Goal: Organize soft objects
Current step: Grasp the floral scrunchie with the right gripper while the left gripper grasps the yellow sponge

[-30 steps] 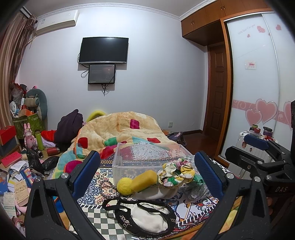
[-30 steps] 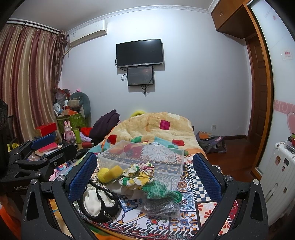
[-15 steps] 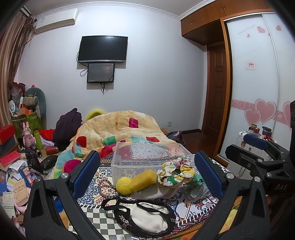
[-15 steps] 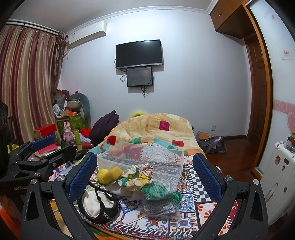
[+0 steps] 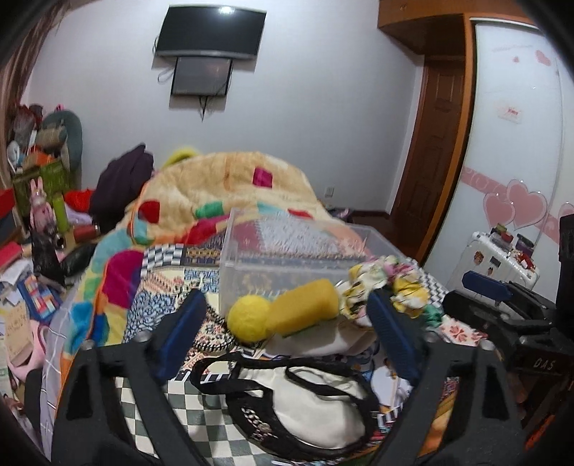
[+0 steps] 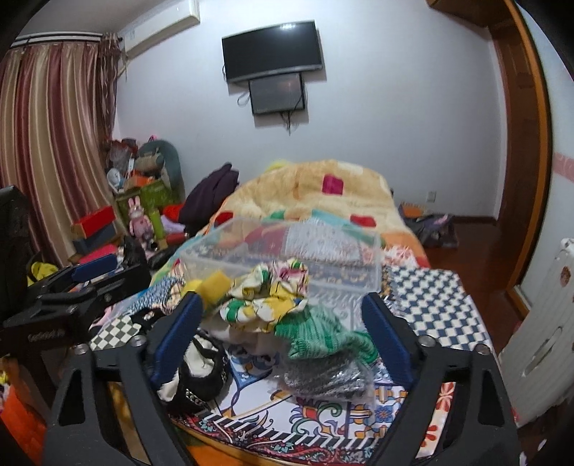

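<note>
Both grippers (fingers spread, empty) dipped nearer the pile, clear bin [image 5: 287,251] seemingly behind yellow sponge [image 5: 305,301].

My room looks evenly, softly lit; glare glints on the television [image 5: 211,34]; below it everything smears with motion blur; edges bow, corners blacken.

I see a bed [image 5: 165,272] under a patterned cover. A clear bin [image 5: 287,258] stands mid-bed; a quilt [image 5: 229,186] is heaped toward the far end. Against the bin's near wall lie a yellow ball [image 5: 248,318], a sponge [image 5: 305,303] and floral cloth [image 6: 269,294]. A green knit [image 6: 319,335] and a bag [image 5: 305,401] lie near the near edge.
</note>
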